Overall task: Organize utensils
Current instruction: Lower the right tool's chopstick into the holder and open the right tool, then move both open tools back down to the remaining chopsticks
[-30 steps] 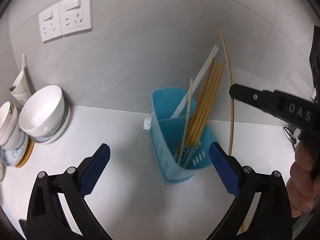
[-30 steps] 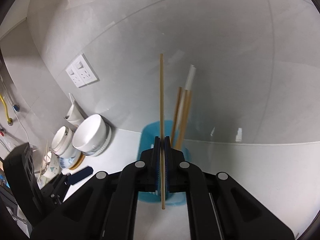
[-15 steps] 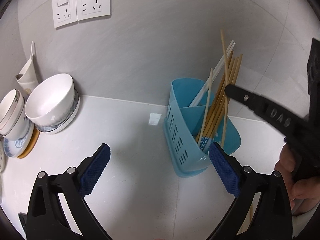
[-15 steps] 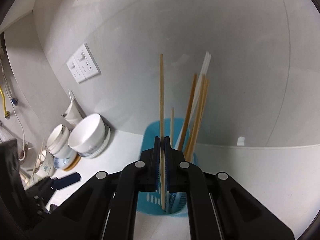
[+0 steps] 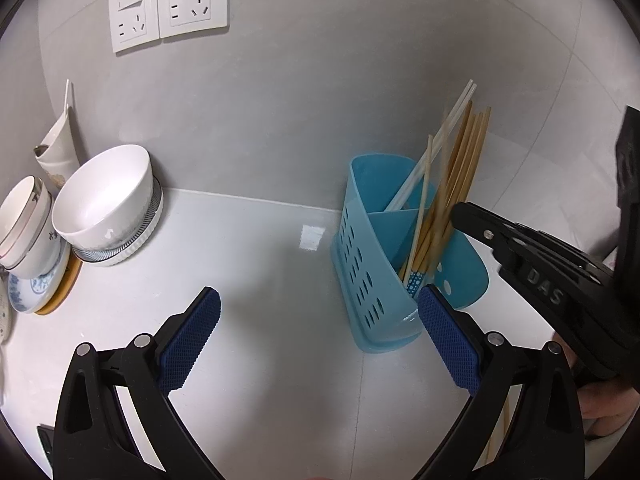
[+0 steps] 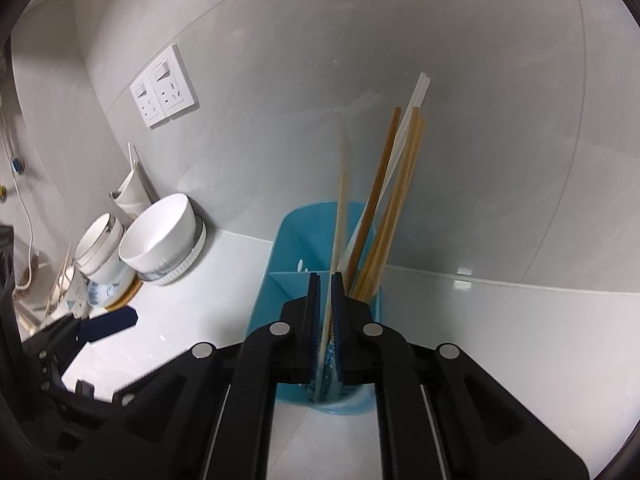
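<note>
A blue slotted utensil holder (image 5: 368,264) (image 6: 280,264) stands on the white counter by the wall, holding several wooden and white chopsticks (image 5: 460,176) (image 6: 400,200). My right gripper (image 6: 326,280) hovers just over the holder's rim, also seen from the side in the left wrist view (image 5: 460,212). Its jaws are opening: a narrow gap shows, and a pale chopstick (image 6: 343,200) leans loose between the pads, its lower end inside the holder. My left gripper (image 5: 318,292) is wide open and empty, just left of the holder.
White bowls (image 5: 104,196) and stacked cups (image 5: 24,216) sit on plates at the left against the wall. Wall sockets (image 5: 170,4) are above them. Another chopstick (image 5: 500,432) lies on the counter at the lower right, near the person's hand.
The right gripper came down over the holder and lowered the pale chopstick into it. Its jaws, shut on the stick before, have parted and the stick now tilts free.
</note>
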Available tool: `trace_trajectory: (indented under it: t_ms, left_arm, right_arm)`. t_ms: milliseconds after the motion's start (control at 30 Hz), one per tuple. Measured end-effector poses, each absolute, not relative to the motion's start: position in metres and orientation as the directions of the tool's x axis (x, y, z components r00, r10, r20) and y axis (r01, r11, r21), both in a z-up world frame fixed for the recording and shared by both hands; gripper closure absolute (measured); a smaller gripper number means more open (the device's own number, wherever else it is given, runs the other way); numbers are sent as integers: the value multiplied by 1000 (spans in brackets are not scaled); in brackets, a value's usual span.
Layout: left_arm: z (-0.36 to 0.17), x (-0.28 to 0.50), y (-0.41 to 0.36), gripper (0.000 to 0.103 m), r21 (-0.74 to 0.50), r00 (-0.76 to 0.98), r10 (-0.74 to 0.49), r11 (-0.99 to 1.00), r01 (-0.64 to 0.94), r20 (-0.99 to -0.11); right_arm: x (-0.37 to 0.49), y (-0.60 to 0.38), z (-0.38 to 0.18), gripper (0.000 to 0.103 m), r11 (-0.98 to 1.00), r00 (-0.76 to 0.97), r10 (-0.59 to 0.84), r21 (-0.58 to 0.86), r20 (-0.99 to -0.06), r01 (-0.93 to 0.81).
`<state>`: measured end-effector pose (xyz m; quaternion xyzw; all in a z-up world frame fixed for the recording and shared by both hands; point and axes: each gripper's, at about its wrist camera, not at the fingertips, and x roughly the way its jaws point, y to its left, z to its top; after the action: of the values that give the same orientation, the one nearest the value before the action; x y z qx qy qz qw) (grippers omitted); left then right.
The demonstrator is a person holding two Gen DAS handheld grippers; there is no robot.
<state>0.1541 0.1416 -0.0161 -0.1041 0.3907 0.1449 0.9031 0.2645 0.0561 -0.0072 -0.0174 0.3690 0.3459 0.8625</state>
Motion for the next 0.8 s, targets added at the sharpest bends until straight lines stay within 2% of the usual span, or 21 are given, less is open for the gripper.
trace_trajectory:
  t_ms: [33,100,200,367,500,800]
  left_arm:
    - [-16,154,142,6,-73,653,183,936,-345,-735]
    - [-15,153,141,6,-72,654,184,936,-344,-733]
    - [-14,151,138,6,-72,656,183,937,-342,-732]
    - [-12,147,127,6,-67,655,177,942,-329,-734]
    - [-12,143,118,6,-70,648,163,945,-319,-744]
    - [-22,137,83,6,-49,613,135,960,-274,-779]
  right_arm:
    - [263,54,-6,89,763,493,576,215,-652,-609]
    - [259,45,-1,64,779,511,556,195,-656,-596]
    - [257,31,2,43,796,518,534,190,-669,-574]
    - [252,4,1,16,831,531,475,158,-702,-534]
    - [250,-20,-5,10,853,519,438,159,-734,-497]
    - [235,-71,-18,9,903,527,343,120,-777,-411]
